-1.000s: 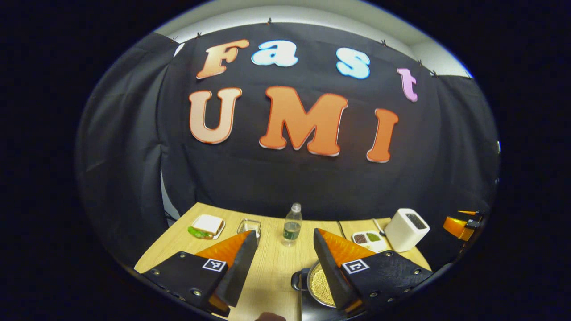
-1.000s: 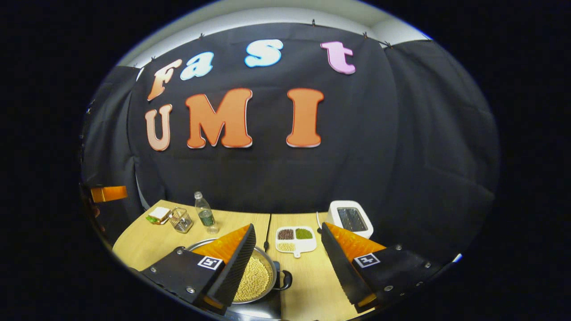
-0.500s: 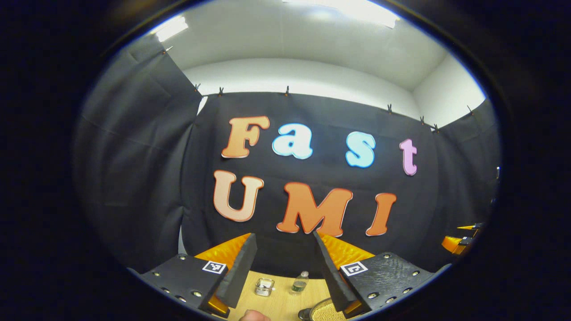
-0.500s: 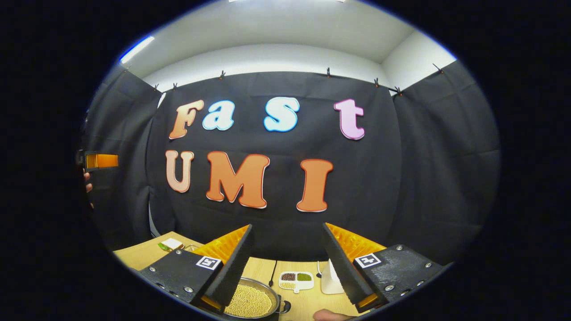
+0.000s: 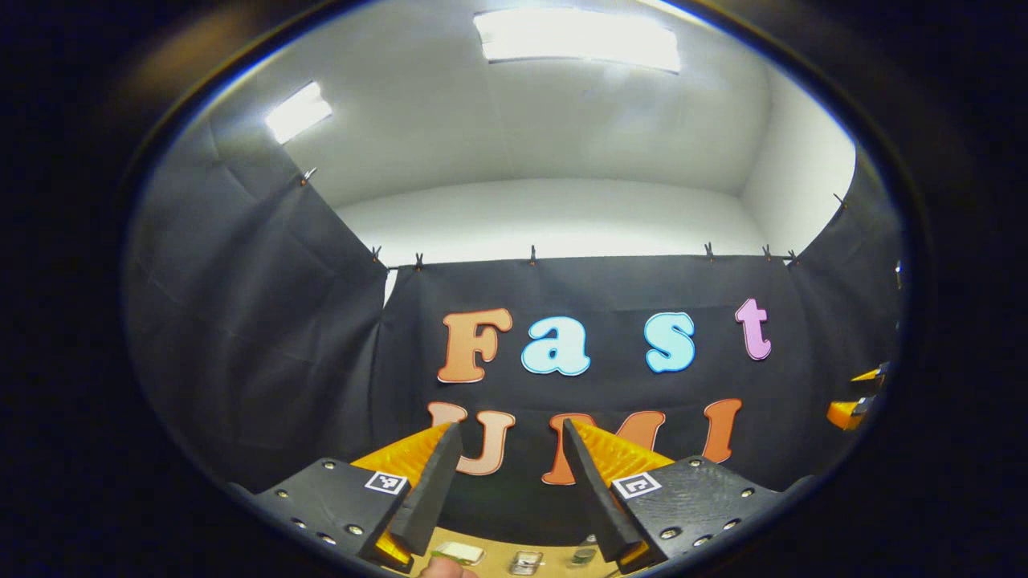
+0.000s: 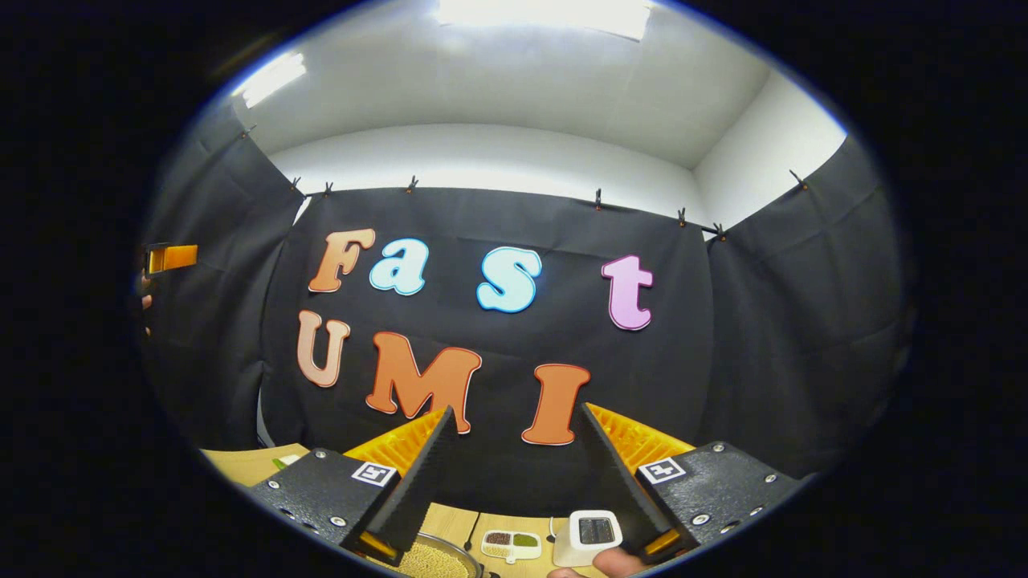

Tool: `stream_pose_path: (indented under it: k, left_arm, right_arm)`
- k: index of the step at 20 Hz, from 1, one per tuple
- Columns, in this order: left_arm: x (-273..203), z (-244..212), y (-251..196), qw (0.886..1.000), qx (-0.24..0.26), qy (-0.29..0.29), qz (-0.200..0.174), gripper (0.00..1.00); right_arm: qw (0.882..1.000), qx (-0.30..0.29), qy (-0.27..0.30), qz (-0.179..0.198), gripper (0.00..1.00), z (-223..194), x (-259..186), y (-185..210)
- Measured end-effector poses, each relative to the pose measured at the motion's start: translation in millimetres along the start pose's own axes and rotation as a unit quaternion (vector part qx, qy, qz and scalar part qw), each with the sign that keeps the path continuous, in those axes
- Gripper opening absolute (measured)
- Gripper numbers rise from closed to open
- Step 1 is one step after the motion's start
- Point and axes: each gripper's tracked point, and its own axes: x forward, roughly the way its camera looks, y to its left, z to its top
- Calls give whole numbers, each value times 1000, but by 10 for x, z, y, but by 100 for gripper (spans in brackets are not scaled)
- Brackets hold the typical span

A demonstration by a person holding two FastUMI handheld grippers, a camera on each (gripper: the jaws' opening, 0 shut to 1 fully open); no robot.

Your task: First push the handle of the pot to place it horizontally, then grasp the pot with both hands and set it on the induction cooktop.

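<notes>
The metal pot, full of yellow beans, peeks in at the bottom edge of the right gripper view, below the left finger. My right gripper is open, points up at the booth wall, and has nothing between its fingers. My left gripper is also open and empty, tilted up toward the wall and ceiling. Each gripper sees the other far off at the side: the right gripper and the left gripper.
On the wooden table stand a white divided dish of beans and a white boxy appliance. In the left gripper view a sandwich plate, a glass container and a bottle line the bottom edge. A hand shows low.
Both grippers have tilted upward, so the table and pot slid down to the bottom edge and the ceiling came into sight. Both stayed open.
</notes>
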Motion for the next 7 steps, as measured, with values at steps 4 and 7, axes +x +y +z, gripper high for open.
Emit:
stream_pose_path:
  k: [4,7]
  left_arm:
    - [55,-229,12,1000,-1,12,-1,76]
    - [173,-594,145,999,6,48,16,80]
  right_arm:
    - [1000,4,-11,-8,94,86,54,-45]
    - [1000,3,-10,-7,94,75,150,-59]
